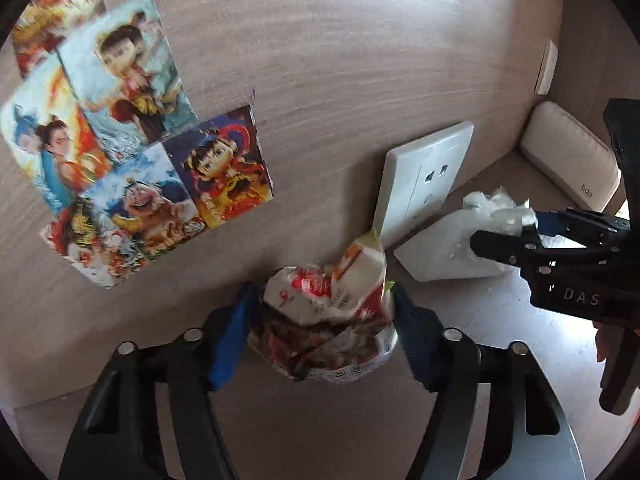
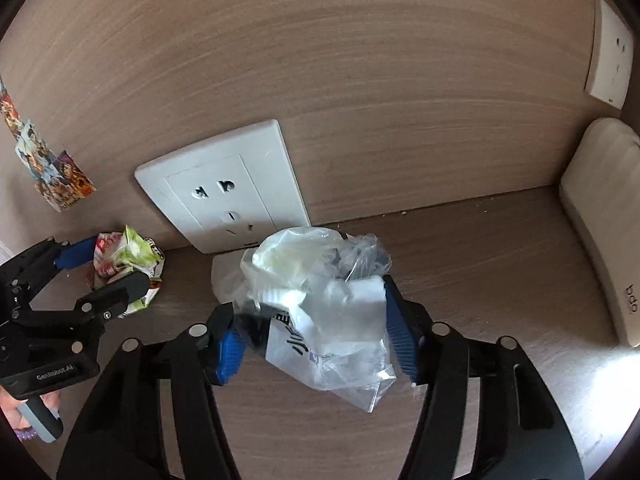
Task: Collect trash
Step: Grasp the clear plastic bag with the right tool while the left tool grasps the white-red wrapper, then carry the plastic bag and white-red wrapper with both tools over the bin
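The left gripper point(image 1: 322, 316) squeezes a crumpled snack wrapper point(image 1: 328, 300) between its two blue pads point(image 1: 228, 340), one pad on each side. The wrapper sits on the brown shelf point(image 1: 480, 320), right at the wall. Beside it, the right gripper point(image 2: 316, 332) pinches a clear plastic bag point(image 2: 320, 304) from both sides. White wadded paper and a printed packet show inside the bag. Just past both tools is one white wall socket point(image 2: 224, 196). A second socket point(image 2: 610, 56) sits far off. Five cartoon picture cards point(image 1: 132, 140) are stuck on the wall.

Red-white wrapper point(image 1: 328, 312); clear bag point(image 2: 320, 312); blue fingers point(image 1: 230, 336).
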The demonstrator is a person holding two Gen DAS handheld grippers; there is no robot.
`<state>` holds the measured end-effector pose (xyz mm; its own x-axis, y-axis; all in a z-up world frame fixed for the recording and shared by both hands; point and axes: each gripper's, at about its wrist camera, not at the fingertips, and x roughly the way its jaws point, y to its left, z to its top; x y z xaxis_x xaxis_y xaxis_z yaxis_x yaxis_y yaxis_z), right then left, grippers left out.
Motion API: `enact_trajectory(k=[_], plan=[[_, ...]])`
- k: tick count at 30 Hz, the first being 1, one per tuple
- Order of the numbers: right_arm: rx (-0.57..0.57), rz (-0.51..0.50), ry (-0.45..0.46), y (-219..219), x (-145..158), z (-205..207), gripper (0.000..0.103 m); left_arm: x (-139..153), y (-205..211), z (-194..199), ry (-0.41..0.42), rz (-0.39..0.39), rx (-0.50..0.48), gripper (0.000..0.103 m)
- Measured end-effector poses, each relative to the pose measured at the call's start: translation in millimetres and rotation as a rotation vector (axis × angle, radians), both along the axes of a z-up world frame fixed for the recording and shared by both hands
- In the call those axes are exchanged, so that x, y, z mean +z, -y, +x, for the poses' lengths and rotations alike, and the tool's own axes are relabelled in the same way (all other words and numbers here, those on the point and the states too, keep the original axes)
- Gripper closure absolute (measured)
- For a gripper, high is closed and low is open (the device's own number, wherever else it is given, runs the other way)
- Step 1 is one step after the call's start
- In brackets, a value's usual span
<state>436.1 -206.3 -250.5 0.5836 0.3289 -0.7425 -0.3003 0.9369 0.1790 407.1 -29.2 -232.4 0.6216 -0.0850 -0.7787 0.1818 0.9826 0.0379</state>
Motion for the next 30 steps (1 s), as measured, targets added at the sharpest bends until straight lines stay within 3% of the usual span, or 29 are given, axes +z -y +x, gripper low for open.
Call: enact_trajectory(k=[3,9,23,30], plan=[[0.006,-0.012,0.007,-2.1,1.4,-3.1,0.053,-3.1,4.2,-2.9,0.016,0.025,-0.008,0.045],[-0.019,0.023,0.054,5.1,22.4,-31.4,0.054,18.3,3.6,-20.9,0.034,-0.025,-0.018,0.047],[-0.119,0.039,0.287,43.6,141.1,-168.1,0.054,120.6,7.6,-99.6,0.215,-0.070,-0.166,0.047],[-0.250,0.038,0.407,58.7,192.9,-246.1,0.054,152.0,26.1,-154.4,0.272,-0.083,-0.289,0.047]])
